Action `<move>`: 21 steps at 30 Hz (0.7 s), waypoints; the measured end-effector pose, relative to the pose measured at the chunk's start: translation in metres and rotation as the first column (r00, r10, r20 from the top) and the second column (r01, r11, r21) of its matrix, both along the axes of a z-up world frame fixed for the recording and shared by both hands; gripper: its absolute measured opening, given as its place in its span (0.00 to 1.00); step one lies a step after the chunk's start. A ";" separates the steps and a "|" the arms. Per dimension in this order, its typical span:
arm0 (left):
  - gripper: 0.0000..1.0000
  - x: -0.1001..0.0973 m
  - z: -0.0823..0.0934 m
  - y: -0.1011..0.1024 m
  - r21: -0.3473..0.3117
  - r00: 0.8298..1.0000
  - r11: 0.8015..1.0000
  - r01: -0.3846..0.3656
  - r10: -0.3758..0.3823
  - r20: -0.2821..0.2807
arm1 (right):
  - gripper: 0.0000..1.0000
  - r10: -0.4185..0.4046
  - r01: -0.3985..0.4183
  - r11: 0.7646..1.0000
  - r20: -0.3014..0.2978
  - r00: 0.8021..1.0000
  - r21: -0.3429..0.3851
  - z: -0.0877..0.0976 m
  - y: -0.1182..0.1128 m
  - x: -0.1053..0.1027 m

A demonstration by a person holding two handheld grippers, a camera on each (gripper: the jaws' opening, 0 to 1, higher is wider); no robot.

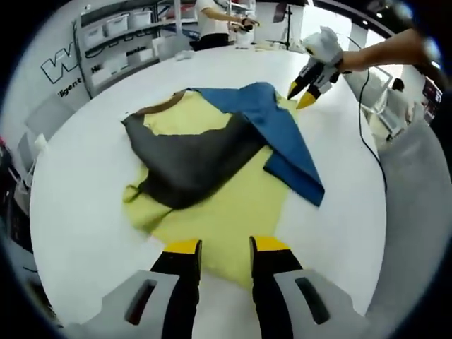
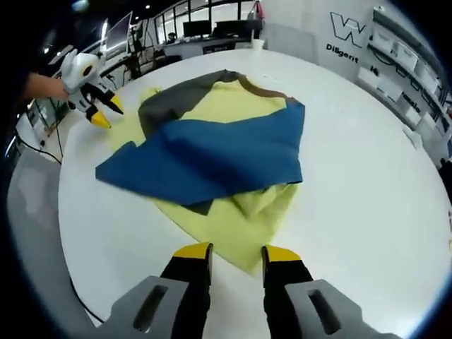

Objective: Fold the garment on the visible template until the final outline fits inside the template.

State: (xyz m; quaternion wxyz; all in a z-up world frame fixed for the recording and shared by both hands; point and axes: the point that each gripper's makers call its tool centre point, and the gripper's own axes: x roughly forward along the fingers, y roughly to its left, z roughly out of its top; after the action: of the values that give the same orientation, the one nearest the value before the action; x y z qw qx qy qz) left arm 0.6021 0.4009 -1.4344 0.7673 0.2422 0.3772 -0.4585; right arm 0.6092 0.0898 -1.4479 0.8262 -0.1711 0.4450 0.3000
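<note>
- Left hand-held gripper (image 1: pixel 224 247), spread and holding nothing, hangs over our yellow template (image 1: pixel 219 212); right hand-held gripper (image 2: pixel 236 256) is spread too.
- Garment (image 1: pixel 205 152), grey and blue, lies mid-frame on the white worktop (image 1: pixel 78 183); its blue flap overhangs the template's right edge.
- We judge a one-sided pull could drag template and garment askew.
- Shelf bins (image 1: pixel 116 25), upper left: contents unreadable.

**Grippers: grey bodies, black jaws, yellow tips**

The left gripper (image 1: pixel 225 246) has two black jaws with yellow tips, and each jaw rises from a light grey housing with a dark slot in it. The right gripper (image 2: pixel 237 253) has the same look. Seen from the other side, its body is white-grey with yellow pointed tips, and a thin black cable (image 1: pixel 362 106) hangs from it.
</note>
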 end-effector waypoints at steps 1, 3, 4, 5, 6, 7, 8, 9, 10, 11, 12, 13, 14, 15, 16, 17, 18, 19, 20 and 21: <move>0.25 -0.003 -0.002 0.001 0.014 1.000 1.000 0.017 -0.017 -0.002 | 0.22 0.004 -0.004 1.000 0.001 1.000 -0.004 0.000 0.000 -0.001; 0.23 -0.007 -0.006 0.004 0.027 1.000 0.999 0.023 -0.023 -0.011 | 0.21 0.011 -0.011 1.000 0.006 1.000 -0.008 -0.001 0.000 -0.001; 0.22 -0.008 -0.008 0.005 0.030 1.000 0.999 0.023 -0.023 -0.019 | 0.20 0.013 -0.013 1.000 0.008 1.000 -0.009 0.000 0.000 -0.002; 0.20 -0.009 -0.008 0.006 0.030 0.999 0.999 0.023 -0.022 -0.026 | 0.19 0.023 -0.023 1.000 0.014 1.000 -0.017 -0.001 0.000 -0.003; 0.20 -0.010 -0.010 0.006 0.034 0.999 0.999 0.027 -0.026 -0.027 | 0.18 0.036 -0.036 0.999 0.020 0.999 -0.025 -0.001 0.000 -0.003; 0.20 -0.010 -0.010 0.008 0.050 0.999 0.998 0.045 -0.045 -0.001 | 0.17 0.046 -0.046 0.999 0.026 0.999 -0.028 -0.001 0.001 -0.004; 0.20 -0.011 -0.009 0.005 0.044 0.998 0.997 0.064 -0.064 0.009 | 0.16 0.049 -0.048 0.998 0.027 0.998 -0.027 0.000 0.001 -0.005; 0.19 -0.012 -0.009 0.006 0.045 0.998 0.997 0.057 -0.057 0.005 | 0.15 0.051 -0.051 0.998 0.028 0.998 -0.028 0.000 0.001 -0.005; 0.19 -0.012 -0.009 0.006 0.043 0.999 0.998 0.054 -0.054 0.002 | 0.14 0.045 -0.045 0.999 0.025 0.999 -0.028 -0.001 0.001 -0.004; 0.18 -0.012 -0.009 0.006 0.043 0.999 0.998 0.052 -0.053 0.001 | 0.14 0.045 -0.044 0.999 0.025 0.999 -0.029 -0.001 0.001 -0.004; 0.17 -0.012 -0.009 0.006 0.045 0.998 0.997 0.064 -0.064 0.009 | 0.11 0.050 -0.050 0.998 0.026 0.998 -0.034 -0.001 0.001 -0.004; 0.15 -0.013 -0.009 0.006 0.050 0.997 0.996 0.073 -0.074 0.013 | 0.09 0.059 -0.058 0.997 0.026 0.998 -0.044 -0.001 0.000 -0.004; 0.11 -0.014 -0.009 0.006 0.059 0.996 0.995 0.087 -0.088 0.020 | 0.06 0.075 -0.073 0.995 0.027 0.997 -0.065 -0.001 -0.001 -0.006; 0.06 -0.014 -0.010 0.007 0.071 0.995 0.993 0.091 -0.093 0.023 | 0.03 0.078 -0.076 0.994 0.028 0.997 -0.073 -0.001 -0.001 -0.006; 0.05 -0.014 -0.009 0.008 0.075 0.994 0.992 0.100 -0.102 0.031 | 0.03 0.083 -0.081 0.994 0.027 0.996 -0.072 -0.002 0.000 -0.007; 0.05 -0.014 -0.010 0.008 0.072 0.995 0.993 0.095 -0.098 0.028 | 0.02 0.080 -0.078 0.994 0.026 0.996 -0.072 -0.001 0.000 -0.006; 0.04 -0.014 -0.010 0.008 0.068 0.996 0.994 0.083 -0.085 0.018 | 0.02 0.077 -0.076 0.995 0.022 0.997 -0.072 -0.001 0.000 -0.007; 0.03 -0.013 -0.010 0.009 0.069 0.997 0.994 0.080 -0.082 0.016 | 0.01 0.074 -0.073 0.995 0.015 0.997 -0.071 -0.001 0.000 -0.009; 0.03 -0.013 -0.009 0.009 0.071 0.996 0.994 0.082 -0.083 0.018 | 0.00 0.074 -0.073 0.995 0.011 0.997 -0.070 -0.001 0.000 -0.010; 0.02 -0.013 -0.008 0.010 0.087 0.994 0.991 0.097 -0.100 0.032 | 0.00 0.080 -0.079 0.994 0.002 0.997 -0.081 -0.001 0.001 -0.012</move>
State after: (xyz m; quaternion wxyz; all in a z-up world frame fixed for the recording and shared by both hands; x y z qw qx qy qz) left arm 0.5888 0.4109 -1.4422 0.7394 0.3012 0.3699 -0.4751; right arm 0.5968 0.0904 -1.4488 0.8072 -0.2226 0.4475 0.3140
